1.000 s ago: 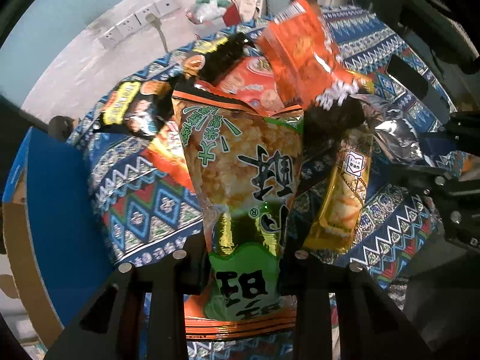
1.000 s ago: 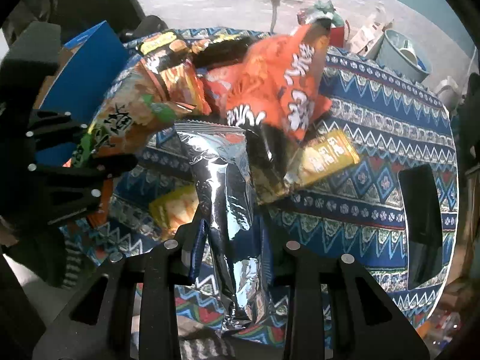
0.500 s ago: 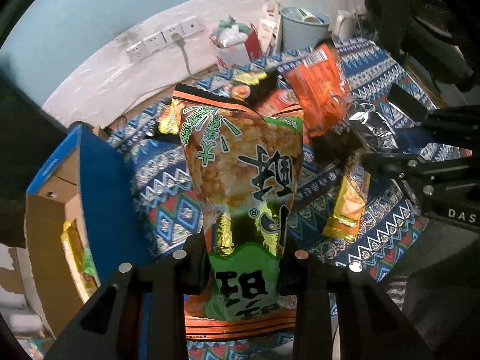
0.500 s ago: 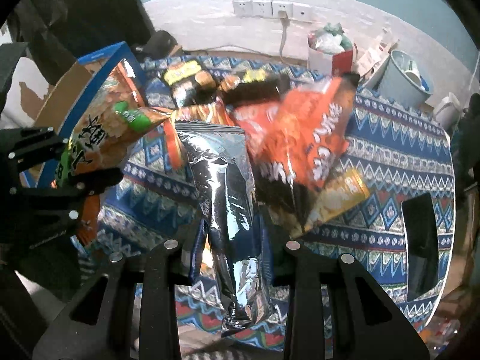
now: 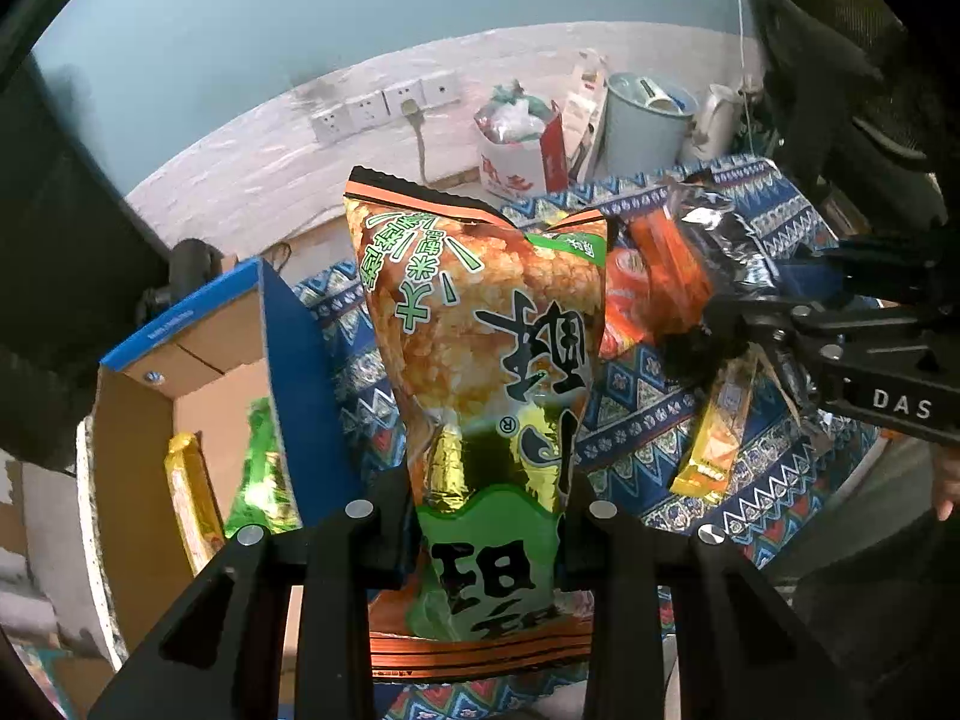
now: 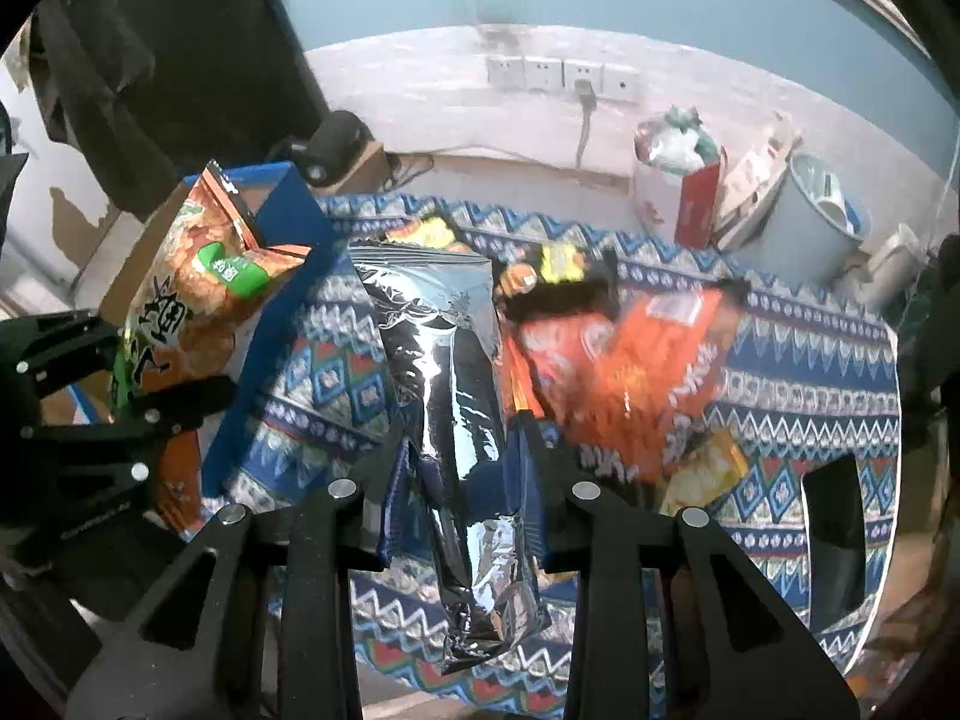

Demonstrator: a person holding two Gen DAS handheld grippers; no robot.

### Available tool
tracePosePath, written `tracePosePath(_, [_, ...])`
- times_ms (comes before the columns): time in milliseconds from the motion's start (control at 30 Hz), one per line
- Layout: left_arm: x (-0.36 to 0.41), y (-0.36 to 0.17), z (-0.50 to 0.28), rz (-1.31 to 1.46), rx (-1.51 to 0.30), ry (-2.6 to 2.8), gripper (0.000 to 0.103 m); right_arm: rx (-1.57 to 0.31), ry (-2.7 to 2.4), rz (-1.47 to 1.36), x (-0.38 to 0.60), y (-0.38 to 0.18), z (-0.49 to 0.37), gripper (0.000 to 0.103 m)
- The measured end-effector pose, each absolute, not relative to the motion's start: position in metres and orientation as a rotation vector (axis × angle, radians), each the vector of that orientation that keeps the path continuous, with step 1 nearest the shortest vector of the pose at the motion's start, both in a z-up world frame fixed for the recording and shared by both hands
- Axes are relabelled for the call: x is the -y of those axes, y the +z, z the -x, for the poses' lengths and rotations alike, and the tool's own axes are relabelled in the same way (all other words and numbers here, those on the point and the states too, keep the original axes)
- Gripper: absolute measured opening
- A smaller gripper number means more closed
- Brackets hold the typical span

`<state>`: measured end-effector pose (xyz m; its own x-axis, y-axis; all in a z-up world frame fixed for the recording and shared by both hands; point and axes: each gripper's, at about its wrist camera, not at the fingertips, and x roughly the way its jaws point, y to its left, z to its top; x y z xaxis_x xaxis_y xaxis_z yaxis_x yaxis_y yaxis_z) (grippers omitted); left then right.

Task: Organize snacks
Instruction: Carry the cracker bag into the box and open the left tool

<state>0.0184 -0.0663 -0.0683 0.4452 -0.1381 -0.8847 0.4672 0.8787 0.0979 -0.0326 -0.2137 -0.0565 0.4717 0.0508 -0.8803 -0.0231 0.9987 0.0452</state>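
My left gripper [image 5: 486, 516] is shut on an orange and green snack bag [image 5: 486, 360], held upright above the table beside the open cardboard box [image 5: 138, 414]. That bag also shows in the right wrist view [image 6: 192, 294]. My right gripper [image 6: 462, 480] is shut on a silver foil bag [image 6: 450, 408], held above the patterned cloth. An orange snack bag [image 6: 648, 372] lies blurred on the table to its right. The right gripper also shows in the left wrist view [image 5: 750, 324].
The box has a blue flap [image 5: 300, 390] and holds a yellow bag [image 5: 192, 498] and a green bag [image 5: 264, 480]. More snack bags [image 6: 552, 276] and a yellow pack [image 5: 714, 438] lie on the patterned tablecloth [image 6: 798, 396]. A bucket [image 6: 810, 228] and sockets [image 6: 558, 78] stand behind.
Both grippers have risen and drawn back with their bags. The left one has shifted toward the box, whose inside now shows. The orange bag has dropped away onto the table.
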Motion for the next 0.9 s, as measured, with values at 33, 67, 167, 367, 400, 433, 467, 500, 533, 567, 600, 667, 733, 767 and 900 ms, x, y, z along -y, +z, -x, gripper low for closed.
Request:
tracePosePath(33, [0.064, -0.065, -0.018, -0.357, -1.032, -0.380, 0.032, -1.074, 0.048, -0.029, 0.211, -0.055, 0.031, 0.030])
tracePosePath(67, [0.062, -0.063, -0.017, -0.363, -1.021, -0.376, 0.032, -1.067, 0.049, -0.028, 0.208, -0.052, 0.028, 0.030])
tracePosePath(167, [0.056, -0.056, -0.016, -0.382, -0.981, -0.357, 0.032, -1.053, 0.055, -0.026, 0.200, -0.047, 0.023, 0.030])
tracePosePath(367, [0.038, -0.049, -0.018, -0.349, -0.975, -0.358, 0.032, -1.026, 0.076, -0.022, 0.180, -0.038, 0.010, 0.030])
tracePosePath(400, [0.034, -0.048, -0.018, -0.342, -0.974, -0.355, 0.032, -1.026, 0.080, -0.021, 0.177, -0.037, 0.007, 0.030])
tracePosePath(433, [0.029, -0.046, -0.019, -0.336, -0.972, -0.353, 0.032, -1.026, 0.086, -0.021, 0.173, -0.037, 0.005, 0.030])
tracePosePath(467, [0.024, -0.044, -0.020, -0.329, -0.970, -0.349, 0.032, -1.027, 0.093, -0.019, 0.169, -0.036, 0.002, 0.030])
tracePosePath(500, [0.020, -0.044, -0.020, -0.322, -0.969, -0.345, 0.032, -1.026, 0.097, -0.014, 0.164, -0.036, -0.001, 0.030])
tracePosePath(533, [0.016, -0.043, -0.020, -0.315, -0.966, -0.340, 0.032, -1.025, 0.103, -0.009, 0.160, -0.035, -0.003, 0.030])
tracePosePath(567, [0.011, -0.042, -0.021, -0.306, -0.964, -0.334, 0.032, -1.026, 0.109, -0.006, 0.155, -0.035, -0.006, 0.030])
tracePosePath(600, [0.005, -0.041, -0.023, -0.299, -0.963, -0.327, 0.032, -1.026, 0.114, -0.004, 0.151, -0.035, -0.009, 0.030])
tracePosePath(667, [-0.004, -0.040, -0.025, -0.286, -0.960, -0.314, 0.032, -1.024, 0.123, 0.002, 0.142, -0.035, -0.013, 0.030])
tracePosePath(733, [-0.015, -0.040, -0.028, -0.273, -0.960, -0.297, 0.032, -1.024, 0.133, 0.005, 0.134, -0.034, -0.018, 0.030])
tracePosePath(767, [-0.022, -0.040, -0.030, -0.263, -0.960, -0.288, 0.032, -1.024, 0.139, 0.007, 0.130, -0.034, -0.021, 0.030])
tracePosePath(900, [-0.044, -0.043, -0.036, -0.240, -0.964, -0.254, 0.032, -1.026, 0.157, 0.020, 0.111, -0.035, -0.033, 0.030])
